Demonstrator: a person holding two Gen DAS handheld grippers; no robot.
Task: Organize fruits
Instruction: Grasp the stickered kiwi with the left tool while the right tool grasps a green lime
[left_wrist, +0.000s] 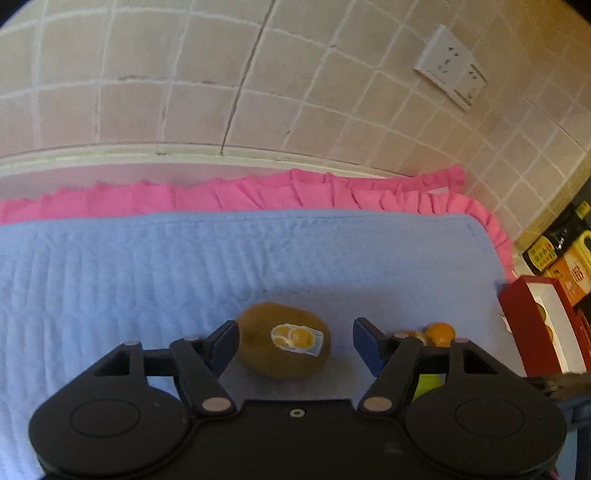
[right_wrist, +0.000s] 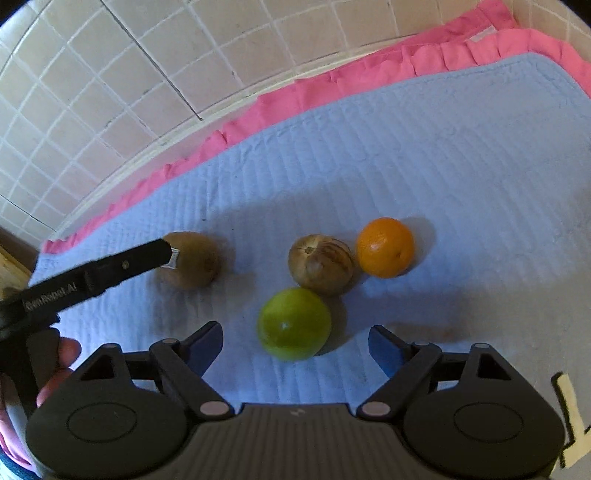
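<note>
Left tongs (left_wrist: 293, 345): bottom centre of the left wrist view, spread wide, gripping nothing; the kiwi sits between the blue pads (left_wrist: 225, 347), close against the left one, though contact cannot be told.
Right tongs (right_wrist: 295, 349): bottom centre of the right wrist view, spread wide and empty; the green fruit lies in the gap, clear of both pads.
Green fruit (right_wrist: 293, 324): round, lime-coloured, nearest the right tongs, just below the brown fruit.
Kiwi (left_wrist: 282, 339): brown and oval with an orange-printed sticker on top; in the right wrist view it lies at middle left (right_wrist: 194, 260), apart from the other three fruits, with the left tongs' tip over it.
Brown fruit (right_wrist: 320, 264): striped and roundish, mid-frame, just beside the orange.
Orange (right_wrist: 385, 246): right of the brown fruit; also seen at the right edge of the left wrist view (left_wrist: 439, 332).
Blue cloth (left_wrist: 184, 266): quilted, under all the fruit.
Pink ruffled cloth (left_wrist: 258, 194): beneath the blue one, showing along its far edge.
Red box (left_wrist: 528, 328): right edge, beside the cloth.
Tiled wall (left_wrist: 184, 74): fills the top, with a white socket (left_wrist: 448, 66) at upper right.
</note>
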